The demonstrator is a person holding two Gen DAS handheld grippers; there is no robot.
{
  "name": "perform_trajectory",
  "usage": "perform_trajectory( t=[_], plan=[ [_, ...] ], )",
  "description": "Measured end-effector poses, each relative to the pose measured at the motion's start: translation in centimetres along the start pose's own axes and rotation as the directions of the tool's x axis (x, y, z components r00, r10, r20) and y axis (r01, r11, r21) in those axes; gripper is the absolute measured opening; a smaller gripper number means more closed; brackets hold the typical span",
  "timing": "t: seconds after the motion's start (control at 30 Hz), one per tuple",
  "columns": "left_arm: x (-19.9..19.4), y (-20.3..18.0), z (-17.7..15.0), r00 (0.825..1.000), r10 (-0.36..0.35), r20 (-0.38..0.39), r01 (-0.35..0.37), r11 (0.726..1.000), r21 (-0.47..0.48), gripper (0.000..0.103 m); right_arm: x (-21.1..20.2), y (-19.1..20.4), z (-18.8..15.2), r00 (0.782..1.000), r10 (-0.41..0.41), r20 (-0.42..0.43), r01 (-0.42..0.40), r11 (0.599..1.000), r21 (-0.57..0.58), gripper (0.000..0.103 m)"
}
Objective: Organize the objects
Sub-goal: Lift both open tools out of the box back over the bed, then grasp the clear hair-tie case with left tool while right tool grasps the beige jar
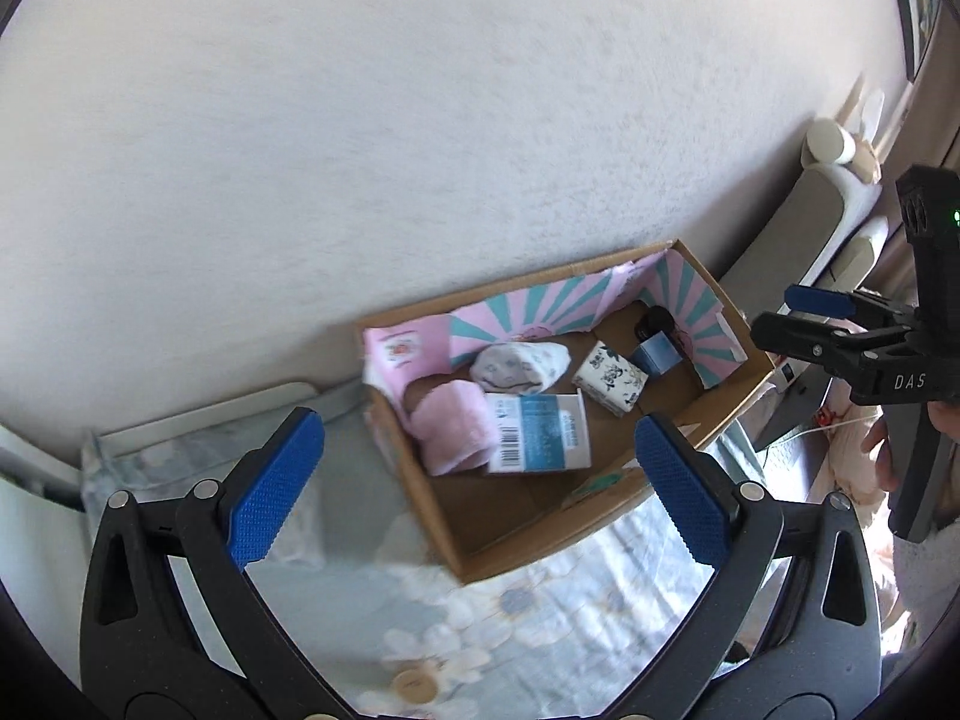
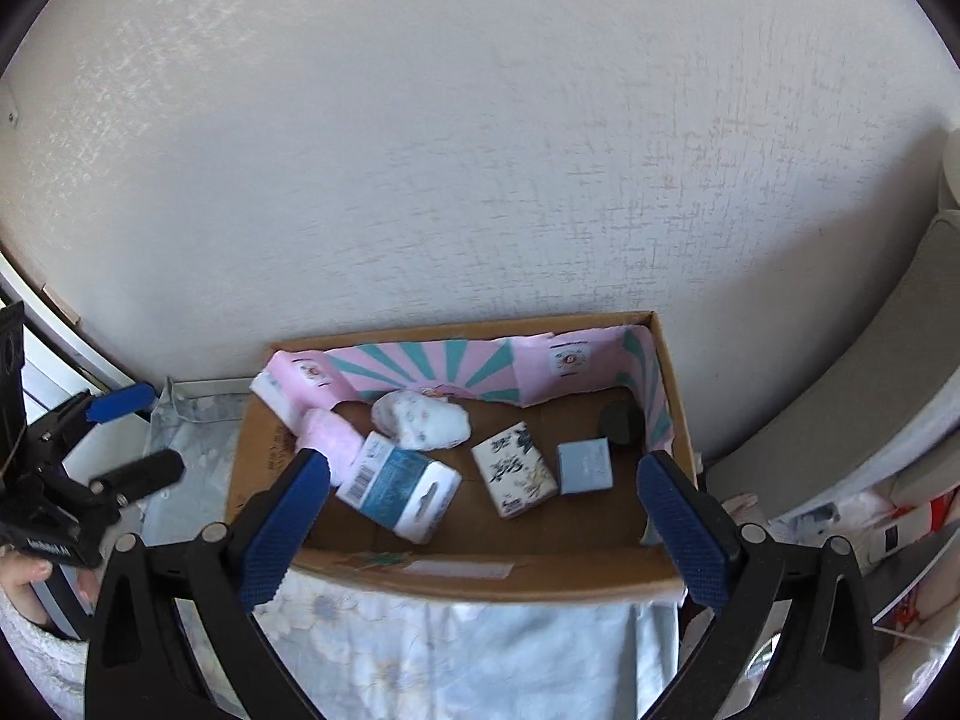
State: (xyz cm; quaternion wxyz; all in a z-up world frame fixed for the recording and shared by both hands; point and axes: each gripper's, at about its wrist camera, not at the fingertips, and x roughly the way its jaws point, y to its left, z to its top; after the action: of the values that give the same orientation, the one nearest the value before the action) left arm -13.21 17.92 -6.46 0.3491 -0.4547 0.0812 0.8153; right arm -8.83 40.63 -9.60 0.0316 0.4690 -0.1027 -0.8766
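Note:
An open cardboard box (image 1: pixel 510 546) (image 2: pixel 480 576) lined with pink and teal paper sits on a bed against the wall. Inside lie a pink rolled towel (image 1: pixel 453 429) (image 2: pixel 327 435), a white patterned roll (image 1: pixel 519 363) (image 2: pixel 420 417), a blue-white barcoded package (image 1: pixel 540 432) (image 2: pixel 399 486), a floral box (image 1: pixel 609 381) (image 2: pixel 516 468), a small blue box (image 1: pixel 657 354) (image 2: pixel 585 465) and a black jar (image 1: pixel 654 321) (image 2: pixel 621 420). My left gripper (image 1: pixel 478 423) hovers open above the box's left front corner, holding nothing. Over the box's front wall, my right gripper (image 2: pixel 483 461) stands wide open and empty.
A pale blue floral sheet (image 1: pixel 510 618) (image 2: pixel 480 660) covers the bed. The textured white wall (image 2: pixel 480 150) rises right behind the box. Grey cushions (image 2: pixel 870 390) and clutter lie to the right. A round wooden disc (image 1: pixel 413 684) rests on the sheet. A person's hand (image 2: pixel 24 576) grips the left handle.

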Motion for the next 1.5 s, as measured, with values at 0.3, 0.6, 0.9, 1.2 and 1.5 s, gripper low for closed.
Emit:
perform_trajectory(
  t=[0.3, 0.6, 0.9, 1.2, 1.5],
  plan=[
    [-4.6, 5.9, -1.4, 0.999, 0.000, 0.042, 0.002, 0.999, -0.032, 0.103, -4.7, 5.7, -1.1, 0.989, 0.014, 0.144, -0.007, 0.999, -0.050, 0.102],
    [-5.6, 10.9, -3.4, 0.999, 0.021, 0.038, -0.021, 1.000, -0.020, 0.103, -6.8, 12.8, -3.7, 0.965, 0.055, 0.255, -0.022, 0.991, -0.132, 0.102],
    [-1.8, 14.5, -5.6, 0.999, 0.020, -0.047, -0.020, 1.000, 0.017, 0.103, -4.2, 19.2, -8.9, 0.957, 0.075, 0.281, -0.005, 0.970, -0.243, 0.102],
    [5.1, 15.4, -8.0, 0.992, -0.021, -0.124, 0.030, 0.997, 0.067, 0.103, 3.1, 22.3, -14.6, 0.984, 0.101, 0.149, -0.051, 0.951, -0.305, 0.102],
    [11.4, 14.8, -10.0, 0.981, -0.039, -0.188, 0.063, 0.990, 0.124, 0.091, 9.0, 23.1, -19.0, 0.990, 0.131, 0.044, -0.109, 0.936, -0.336, 0.083]
  ],
)
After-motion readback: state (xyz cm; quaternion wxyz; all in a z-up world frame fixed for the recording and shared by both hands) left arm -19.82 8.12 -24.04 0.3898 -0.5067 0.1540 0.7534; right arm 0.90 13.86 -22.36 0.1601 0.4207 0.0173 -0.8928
